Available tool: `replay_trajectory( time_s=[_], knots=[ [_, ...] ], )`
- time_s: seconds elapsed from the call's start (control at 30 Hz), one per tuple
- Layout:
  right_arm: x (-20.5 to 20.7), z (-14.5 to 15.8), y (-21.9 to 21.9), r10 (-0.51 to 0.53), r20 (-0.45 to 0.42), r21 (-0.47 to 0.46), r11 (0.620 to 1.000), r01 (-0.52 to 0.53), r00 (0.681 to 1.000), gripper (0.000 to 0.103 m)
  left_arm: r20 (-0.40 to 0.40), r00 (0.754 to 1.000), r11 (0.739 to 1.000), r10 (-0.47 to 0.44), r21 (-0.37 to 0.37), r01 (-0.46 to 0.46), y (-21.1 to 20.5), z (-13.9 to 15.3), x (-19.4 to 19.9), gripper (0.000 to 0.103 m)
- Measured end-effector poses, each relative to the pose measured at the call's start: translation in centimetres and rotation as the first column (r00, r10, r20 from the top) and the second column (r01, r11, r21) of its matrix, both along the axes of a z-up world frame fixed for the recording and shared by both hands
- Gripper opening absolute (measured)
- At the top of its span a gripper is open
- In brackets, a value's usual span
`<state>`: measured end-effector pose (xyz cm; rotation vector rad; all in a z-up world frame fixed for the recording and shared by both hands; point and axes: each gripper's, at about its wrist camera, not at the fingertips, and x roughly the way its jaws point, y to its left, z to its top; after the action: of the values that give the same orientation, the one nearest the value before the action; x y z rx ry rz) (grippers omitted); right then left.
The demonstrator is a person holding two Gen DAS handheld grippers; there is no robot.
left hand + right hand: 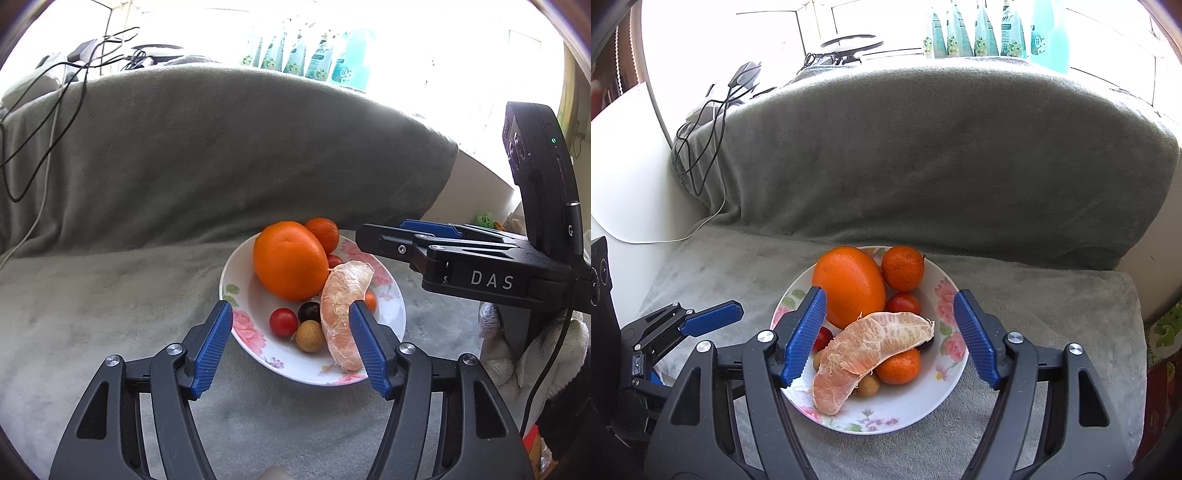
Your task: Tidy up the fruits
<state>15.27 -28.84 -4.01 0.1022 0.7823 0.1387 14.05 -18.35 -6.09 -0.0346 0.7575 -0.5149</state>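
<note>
A flowered white plate (236, 266) (934, 273) sits on a grey blanket. It holds a big orange (290, 260) (849, 284), a mandarin (323, 232) (903, 267), a peeled pomelo segment (340, 306) (868, 350), cherry tomatoes (283, 322), a dark round fruit (309, 312), a tan longan (309, 336) and a second small mandarin (899, 365). My left gripper (290, 304) hangs open over the plate's near edge; the segment lies beside its right pad, not clamped. My right gripper (890, 293) is open above the plate with nothing between its pads. Each shows sideways in the other's view: the right gripper (384, 236) and the left gripper (713, 317).
The grey blanket (923, 166) rises into a padded back behind the plate. Black and white cables (701, 147) lie at the back left. Several bottles (979, 33) line the bright sill. A gloved hand (535, 354) holds the right gripper.
</note>
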Motion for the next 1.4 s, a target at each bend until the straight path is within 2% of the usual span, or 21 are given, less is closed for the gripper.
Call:
replay_trajectory(
  time_s=[0.37,0.47,0.5,0.83,0.93,1.13,1.4],
  knots=[
    [-3.7,1.7,0.1,-0.041,0.066,-0.04,0.998,0.044,0.997,0.075,0.054,0.998,0.998,0.043,0.041,-0.045,1.6,1.4,-2.1,0.067],
    [-5.4,2.0,-0.1,-0.085,0.093,-0.037,0.995,0.089,0.992,0.096,0.07,0.996,0.998,0.05,0.042,-0.053,2.2,2.0,-3.1,0.067],
    [-6.0,2.1,-0.2,-0.097,0.106,-0.039,0.994,0.101,0.99,0.097,0.077,0.996,0.997,0.052,0.045,-0.056,2.4,2.1,-3.4,0.068],
    [-11.0,3.2,0.3,-0.205,0.165,-0.076,0.973,0.22,0.965,0.098,0.137,0.985,0.992,0.103,0.059,-0.112,4.5,3.6,-6.7,0.072],
    [-12.3,3.3,0.3,-0.24,0.172,-0.072,0.964,0.255,0.955,0.098,0.157,0.981,0.989,0.117,0.067,-0.129,4.8,3.9,-7.8,0.081],
    [-14.7,3.6,0.3,-0.295,0.202,-0.084,0.945,0.317,0.934,0.098,0.19,0.967,0.979,0.17,0.081,-0.188,5.5,4.3,-9.7,0.081],
    [-15.8,4.7,1.2,-0.291,0.252,-0.102,0.94,0.325,0.923,0.098,0.212,0.954,0.969,0.214,0.08,-0.235,6.3,4.8,-10.5,0.082]
  ],
)
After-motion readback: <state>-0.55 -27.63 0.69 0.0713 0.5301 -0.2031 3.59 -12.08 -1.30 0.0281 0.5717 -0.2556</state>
